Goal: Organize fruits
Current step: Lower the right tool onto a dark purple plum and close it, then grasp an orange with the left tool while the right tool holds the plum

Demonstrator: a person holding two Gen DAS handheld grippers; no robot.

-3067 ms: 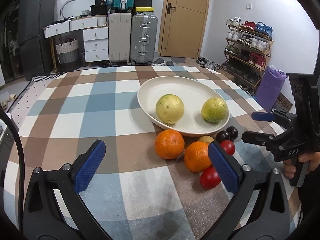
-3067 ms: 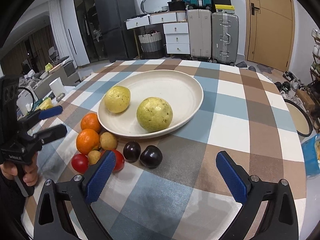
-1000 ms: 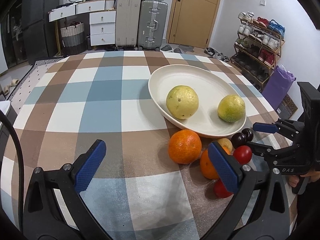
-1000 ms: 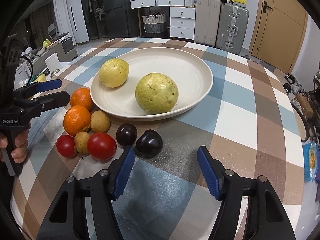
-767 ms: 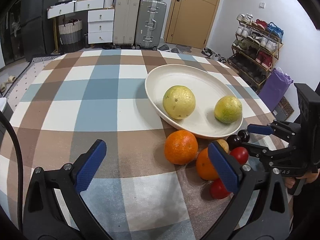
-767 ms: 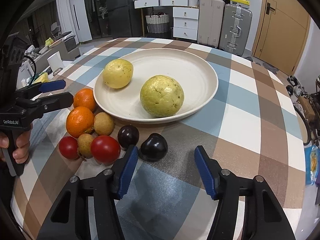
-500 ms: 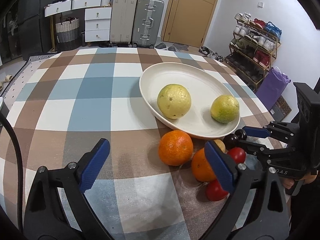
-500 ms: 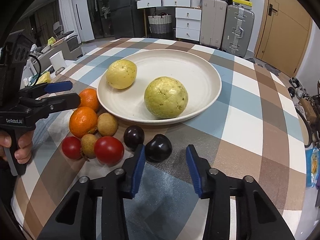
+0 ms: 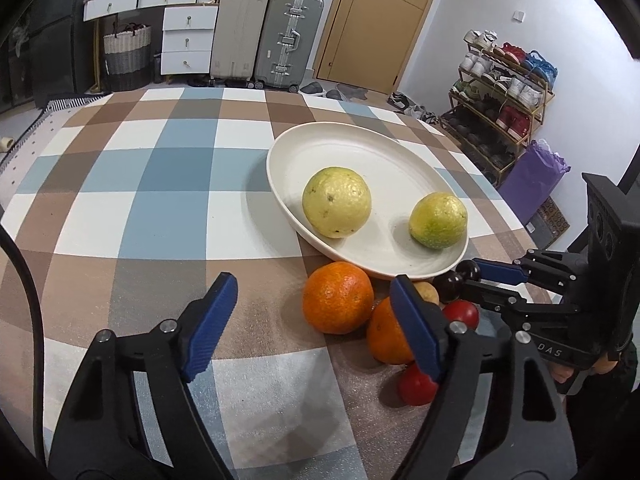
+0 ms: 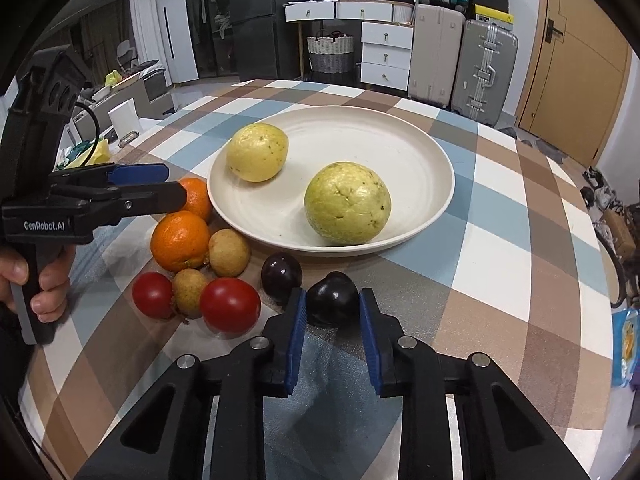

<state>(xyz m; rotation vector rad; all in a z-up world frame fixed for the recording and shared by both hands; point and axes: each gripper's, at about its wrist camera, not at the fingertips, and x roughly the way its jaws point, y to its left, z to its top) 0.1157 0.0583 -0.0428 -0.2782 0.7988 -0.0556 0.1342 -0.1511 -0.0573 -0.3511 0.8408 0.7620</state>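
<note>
Here the dark plum [image 10: 333, 298] sits on the checked tablecloth [image 10: 500, 240], just before the cream plate [image 10: 420, 216], clamped between the blue pads of the right gripper [image 10: 333, 312]. A second plum [image 10: 281, 273] lies just beside it. The left gripper [image 9: 312, 320] hangs over the cloth near an orange [image 9: 338, 297], jaws closing, nothing between them. Two yellow-green fruits [image 10: 347, 209] rest on the plate.

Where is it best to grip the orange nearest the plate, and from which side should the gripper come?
Probably grip the orange across its widest middle, coming from its open left side: the plate sits behind it and another orange crowds its right.
</note>
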